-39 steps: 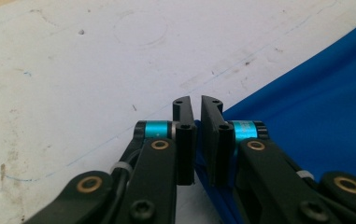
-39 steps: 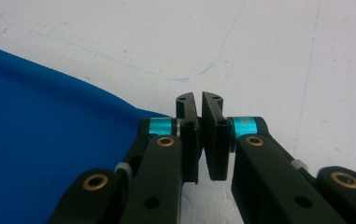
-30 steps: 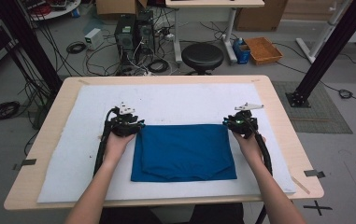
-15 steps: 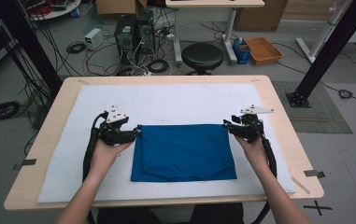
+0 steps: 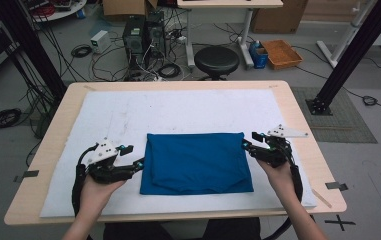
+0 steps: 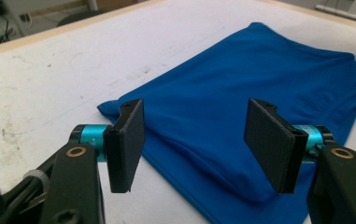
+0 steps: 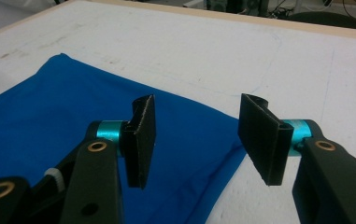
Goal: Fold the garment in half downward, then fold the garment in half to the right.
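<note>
Blue: one folded cloth (image 5: 196, 162) | two grippers, left (image 5: 139, 165), right (image 5: 246, 146) | fingers opening, empty

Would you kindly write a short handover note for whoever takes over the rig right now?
Left tongs: open, nothing between the jaws, just off the left edge of the blue cloth; they have just opened.
Right tongs: open, empty, at the cloth's far right corner; also just opened.
Cloth: lies folded into a flat rectangle on the white mat, released by both tongs.
Done: this fold appears laid down.
Left: probably another fold or smoothing; the near edge looks slightly uneven.
</note>
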A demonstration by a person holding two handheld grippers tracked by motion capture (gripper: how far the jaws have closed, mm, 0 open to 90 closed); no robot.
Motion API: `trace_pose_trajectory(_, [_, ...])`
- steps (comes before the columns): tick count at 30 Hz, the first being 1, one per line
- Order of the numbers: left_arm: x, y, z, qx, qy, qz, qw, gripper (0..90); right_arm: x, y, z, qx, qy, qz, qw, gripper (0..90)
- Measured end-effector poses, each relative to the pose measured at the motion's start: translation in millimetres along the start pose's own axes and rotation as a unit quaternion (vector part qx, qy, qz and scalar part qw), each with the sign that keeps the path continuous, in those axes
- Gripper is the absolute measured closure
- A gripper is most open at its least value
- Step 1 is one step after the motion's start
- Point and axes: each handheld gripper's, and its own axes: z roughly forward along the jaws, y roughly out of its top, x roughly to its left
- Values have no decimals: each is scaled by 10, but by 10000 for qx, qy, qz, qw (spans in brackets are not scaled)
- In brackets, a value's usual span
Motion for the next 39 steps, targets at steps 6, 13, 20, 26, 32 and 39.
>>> trace_pose_trajectory(6, [-11,-116,-75,-275,-73,125,9995,386,11,-69,-117,-72,74,11,9999,452])
trace_pose_trajectory(13, [-2,-132,-30,-98,-218,-115,9996,365,-21,-74,-146,-104,11,42,9999,448])
trace_pose_trajectory(20, [-39,-120,5,-117,-456,-65,9989,363,-7,-53,-100,-120,43,2,9999,448])
trace_pose_trajectory(26, [-62,-144,10,-19,-173,-232,9996,364,12,-9,-62,-135,79,-27,9999,446])
trace_pose_trajectory(32, [-82,-203,11,240,334,-687,9968,365,62,80,46,-128,131,-132,9997,446])
trace_pose_trajectory(39, [-175,-350,116,659,524,-1157,9897,372,172,161,189,-62,200,-306,9993,446])
